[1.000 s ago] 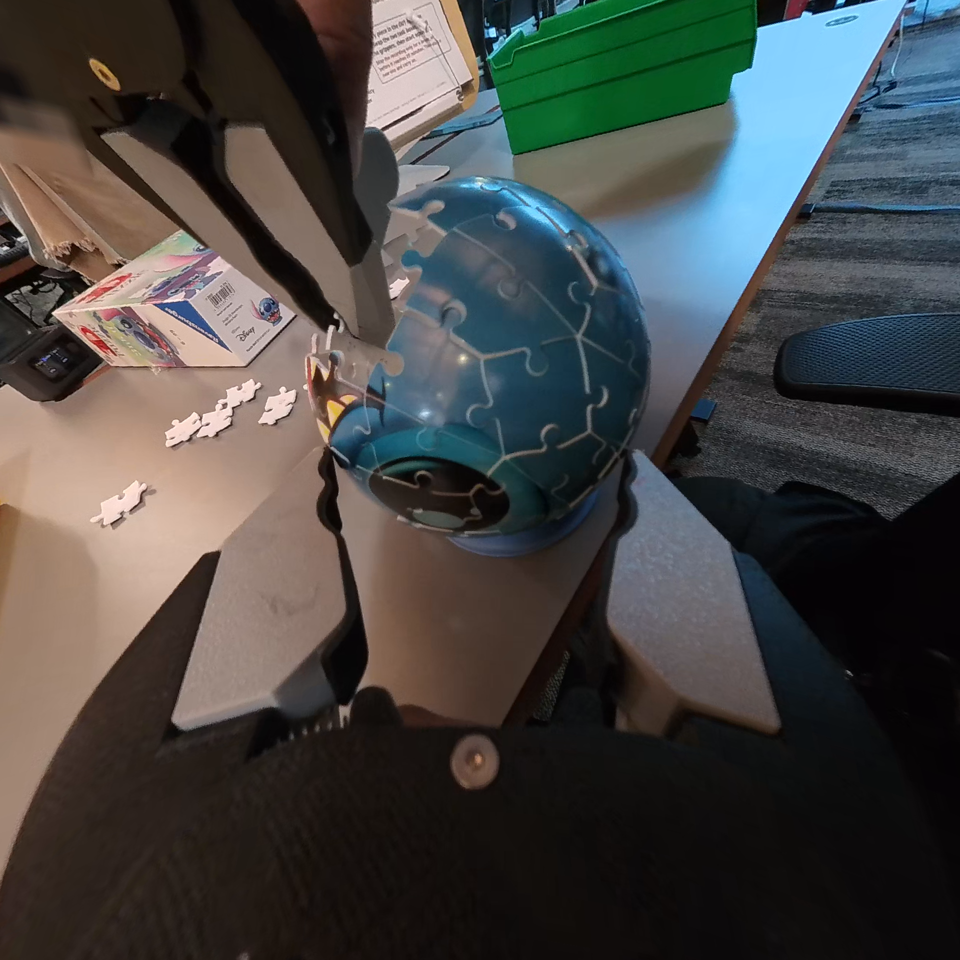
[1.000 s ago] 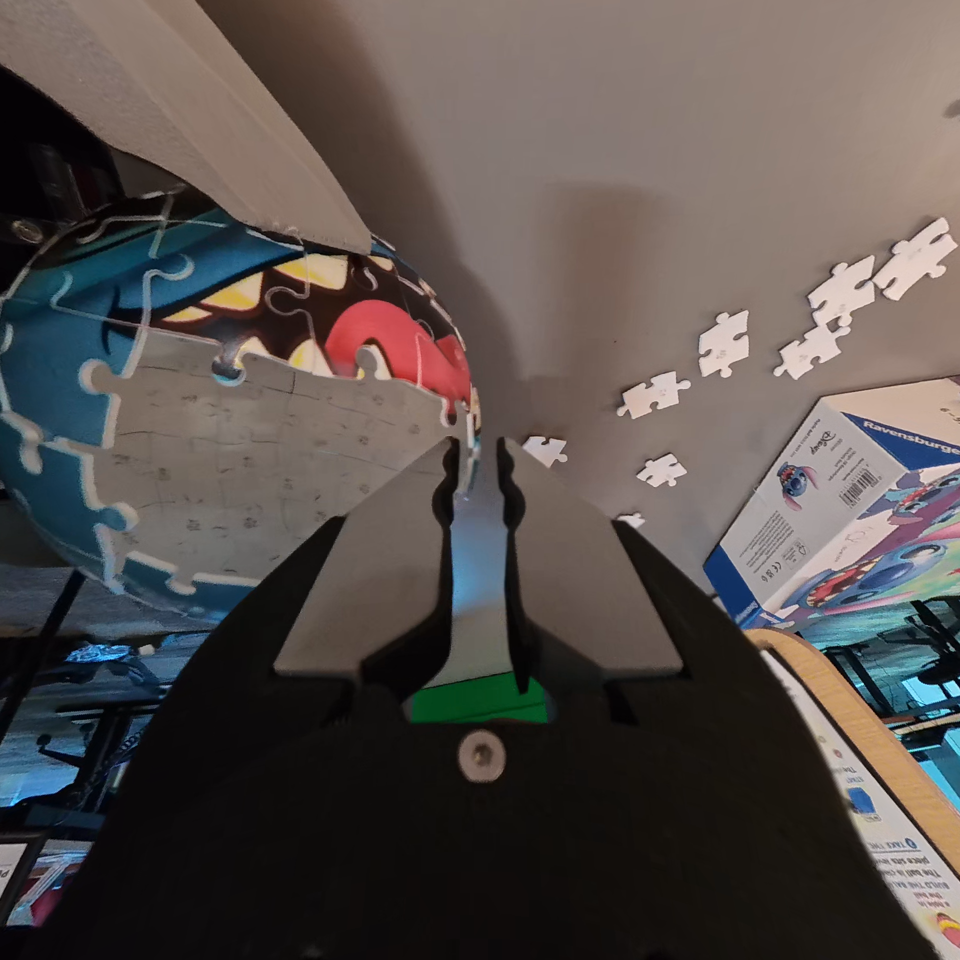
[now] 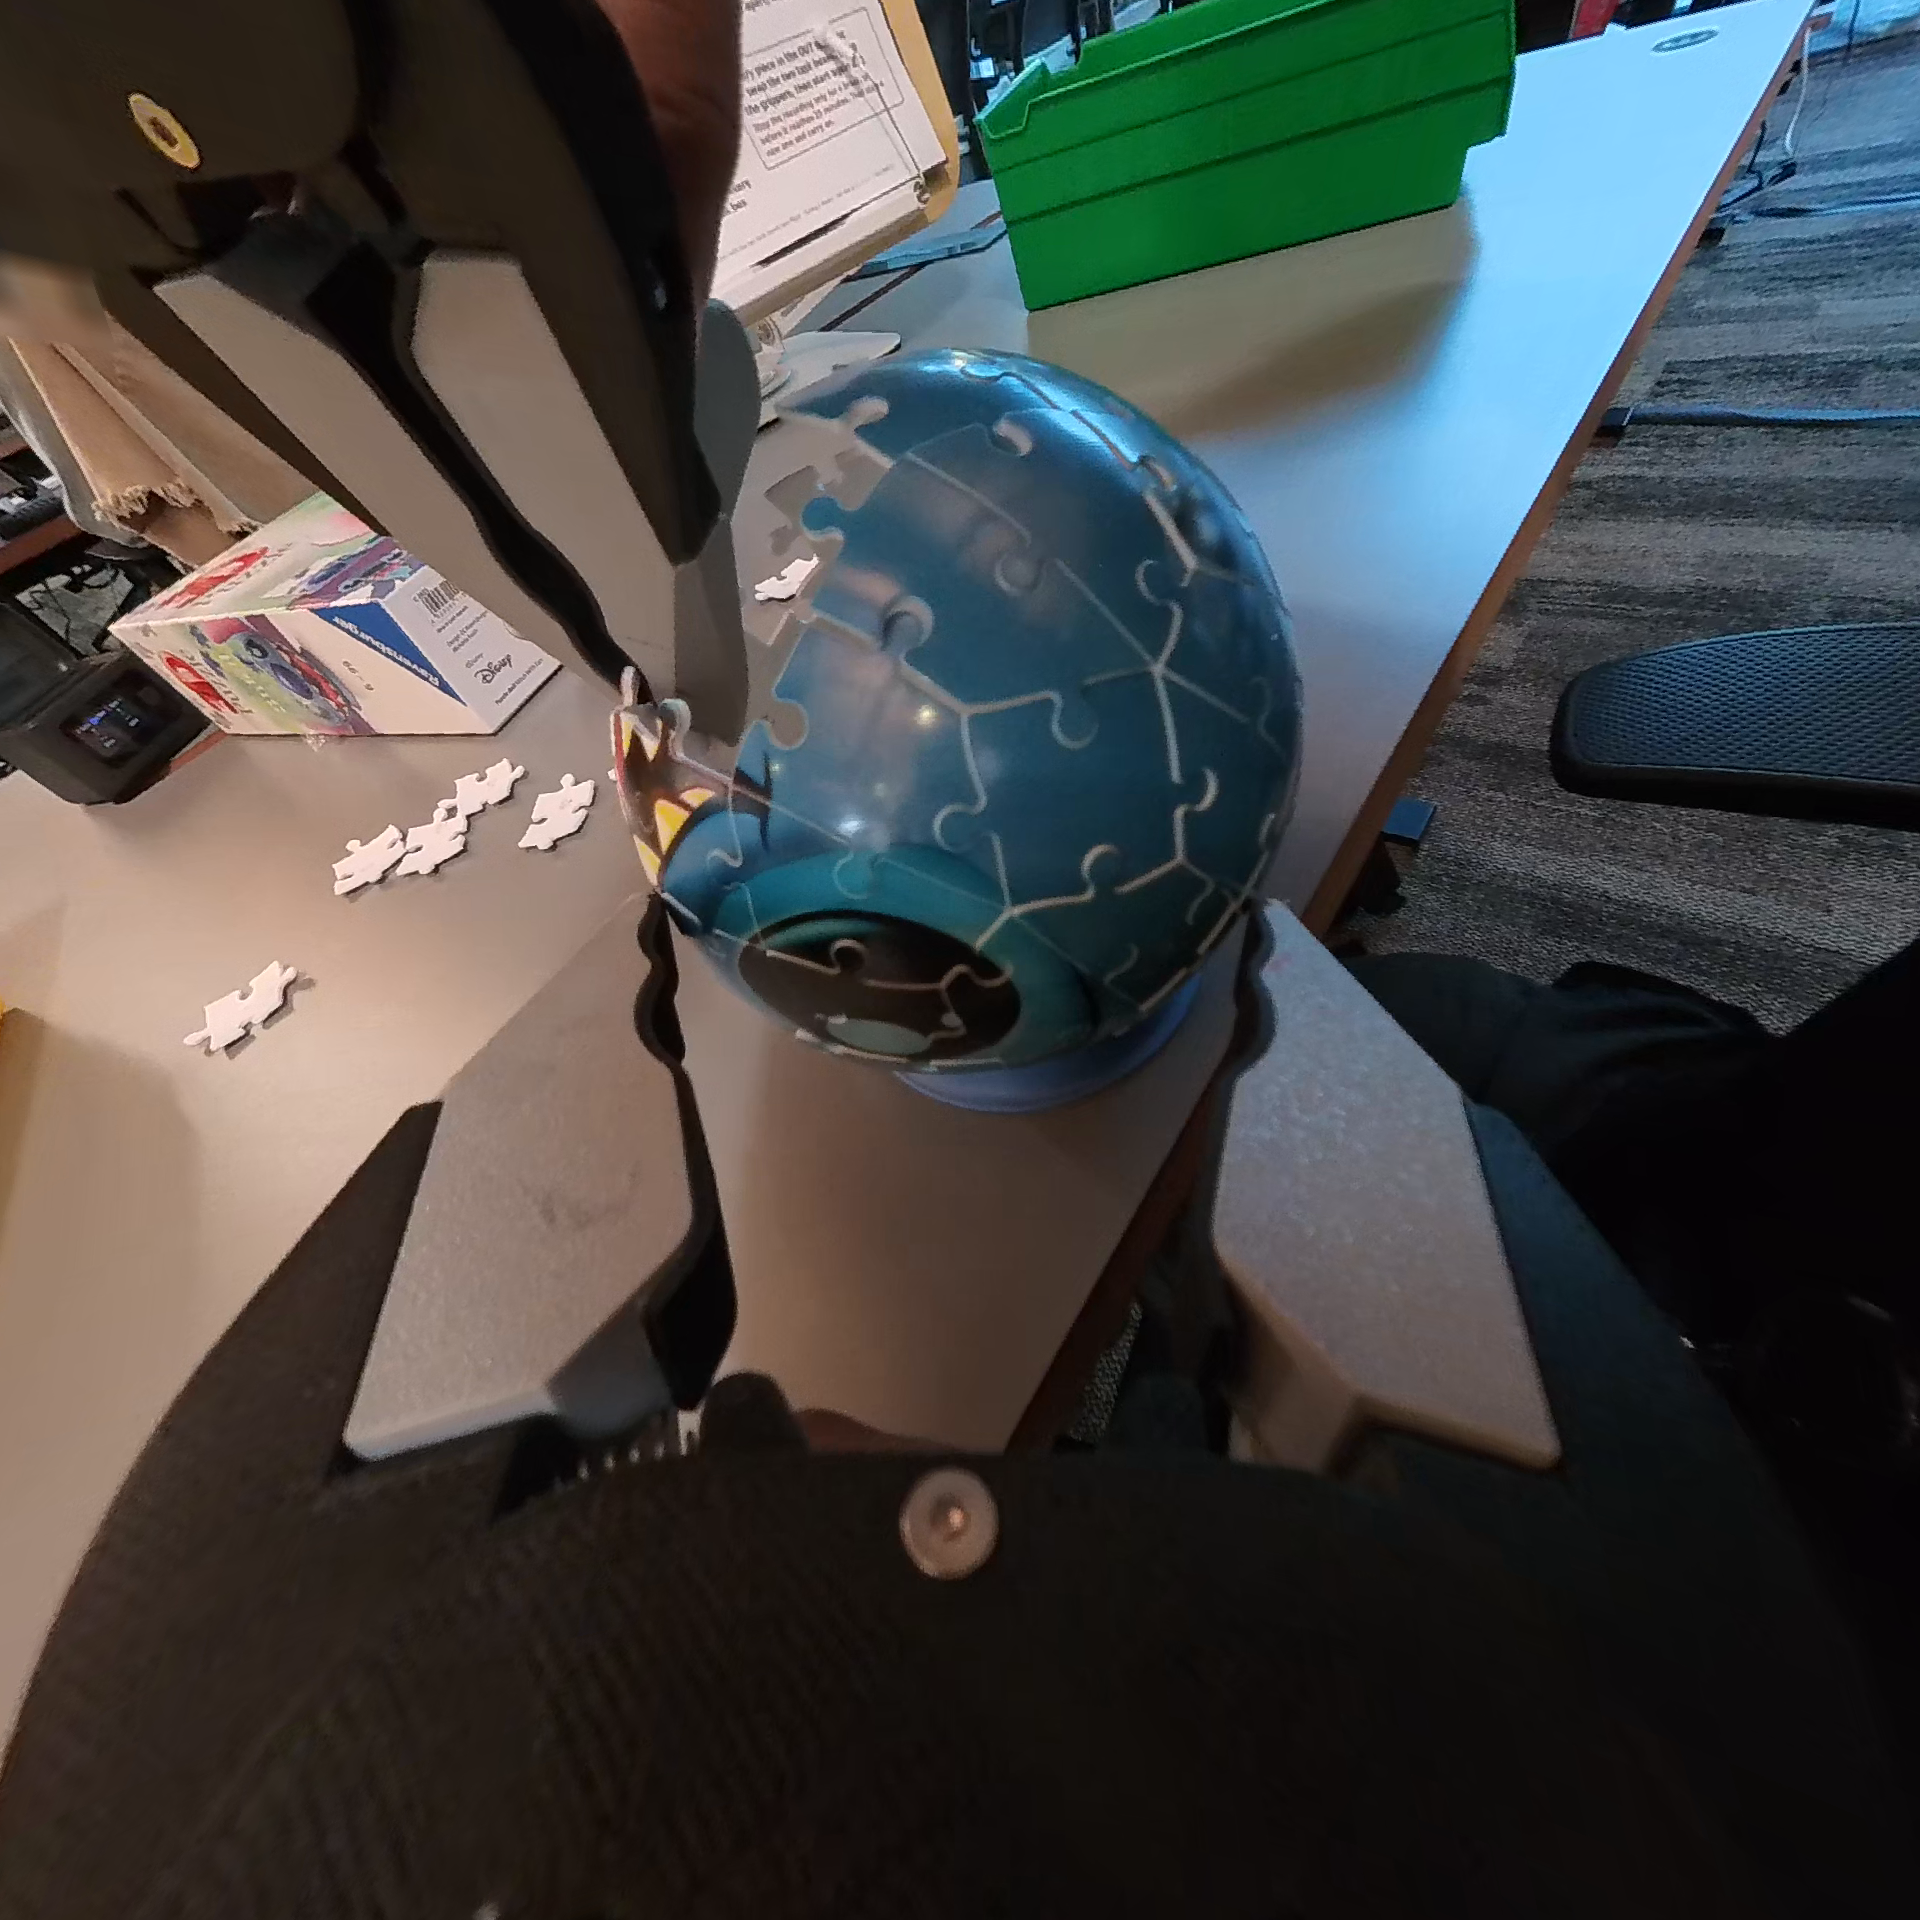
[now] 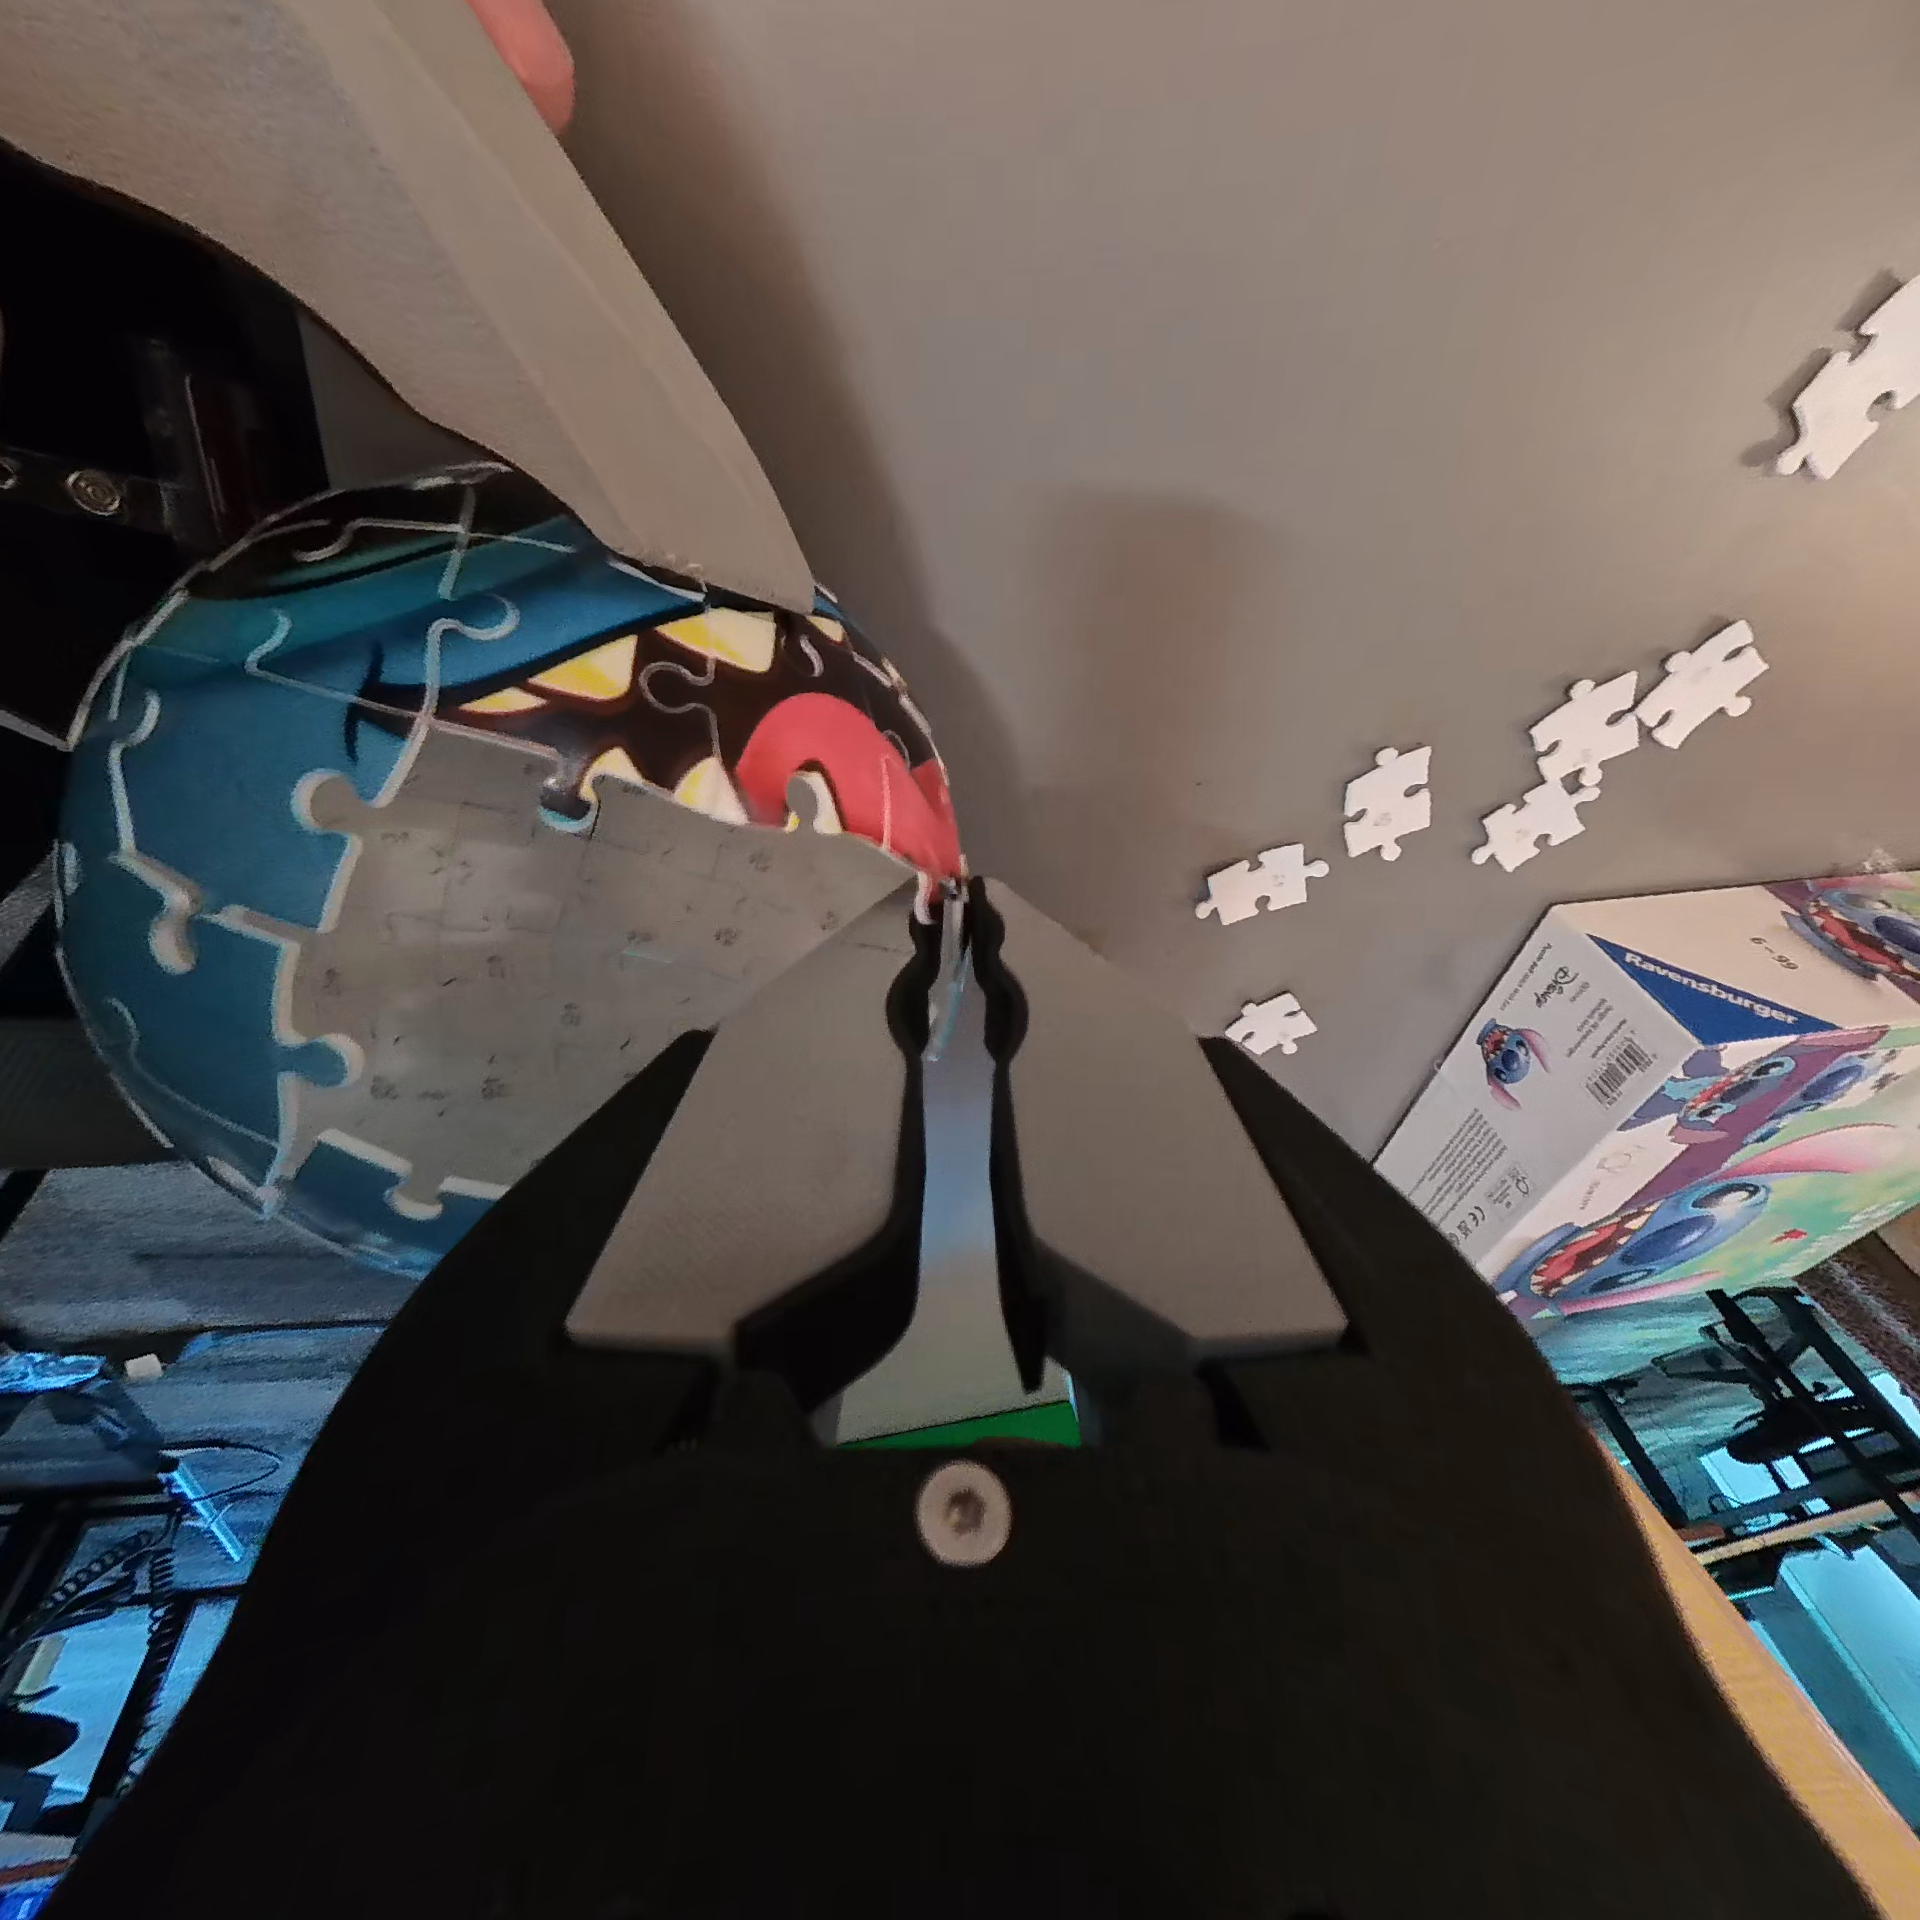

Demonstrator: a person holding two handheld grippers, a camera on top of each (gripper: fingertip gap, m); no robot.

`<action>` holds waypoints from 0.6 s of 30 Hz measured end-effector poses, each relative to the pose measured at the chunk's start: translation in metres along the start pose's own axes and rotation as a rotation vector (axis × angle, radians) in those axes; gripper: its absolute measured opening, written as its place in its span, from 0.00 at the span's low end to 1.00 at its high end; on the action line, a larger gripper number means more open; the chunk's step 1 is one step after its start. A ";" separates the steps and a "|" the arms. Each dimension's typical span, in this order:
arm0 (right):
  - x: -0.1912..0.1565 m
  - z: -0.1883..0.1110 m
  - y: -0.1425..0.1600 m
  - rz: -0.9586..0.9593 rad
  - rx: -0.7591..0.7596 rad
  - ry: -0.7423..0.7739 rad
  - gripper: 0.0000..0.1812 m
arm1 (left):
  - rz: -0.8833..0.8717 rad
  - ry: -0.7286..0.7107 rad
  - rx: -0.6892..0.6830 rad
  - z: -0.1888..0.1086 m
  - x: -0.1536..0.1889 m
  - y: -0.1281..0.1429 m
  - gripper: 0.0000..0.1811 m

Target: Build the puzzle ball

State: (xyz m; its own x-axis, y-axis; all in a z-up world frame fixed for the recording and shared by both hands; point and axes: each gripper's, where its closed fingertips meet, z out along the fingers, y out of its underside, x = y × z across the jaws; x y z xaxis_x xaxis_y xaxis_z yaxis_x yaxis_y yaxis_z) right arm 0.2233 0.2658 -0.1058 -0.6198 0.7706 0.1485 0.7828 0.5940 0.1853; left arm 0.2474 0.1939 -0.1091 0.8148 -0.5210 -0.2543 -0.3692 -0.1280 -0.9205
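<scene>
We see the puzzle ball [image 3: 997, 727] sitting on a blue stand [image 3: 1039, 1086] near the front edge of the grey table [image 3: 1247, 343]. In the left wrist view it lies at about 12 o'clock from the left gripper [image 3: 951, 935], whose jaws are spread wide, one on each side of the ball's lower part, gripping nothing. The ball is mostly blue, with a dark round eye low on its near side and an unfinished gap at its 10 o'clock.

The right gripper [image 4: 961, 914] comes down at that gap, its jaws clenched on a puzzle piece [image 4: 948, 971] that touches the ball's open rim beside the red tongue and yellow teeth.

A puzzle box [image 3: 343, 649] at 10 o'clock of the ball bears a brand name, a barcode and cartoon artwork; we leave the wording aside. A printed instruction sheet [image 3: 821, 125] stands at 12 o'clock, its text too small to matter here. Loose white pieces [image 3: 457, 821] lie face down at 9 o'clock, well apart from the ball.

Green bins [image 3: 1236, 156] rest at 1 o'clock on the table. Beyond the edge we see patterned carpet [image 3: 1714, 416] and a black mesh chair part [image 3: 1745, 717] at 3 o'clock
</scene>
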 end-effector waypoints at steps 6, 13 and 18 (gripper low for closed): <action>0.000 0.000 0.000 -0.020 0.009 0.033 0.00 | 0.002 -0.004 0.005 0.000 0.000 -0.001 0.58; 0.001 0.000 -0.002 -0.034 0.037 0.074 0.00 | -0.011 -0.017 0.019 0.001 0.000 -0.002 0.59; 0.002 0.001 -0.002 -0.061 0.041 0.120 0.00 | -0.021 -0.019 0.025 0.001 0.000 -0.002 0.59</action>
State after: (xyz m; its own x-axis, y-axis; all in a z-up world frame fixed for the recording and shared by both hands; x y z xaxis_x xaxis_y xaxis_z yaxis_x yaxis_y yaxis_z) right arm 0.2204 0.2663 -0.1067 -0.6663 0.7013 0.2535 0.7437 0.6495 0.1580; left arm 0.2488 0.1953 -0.1076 0.8307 -0.5021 -0.2405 -0.3410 -0.1173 -0.9327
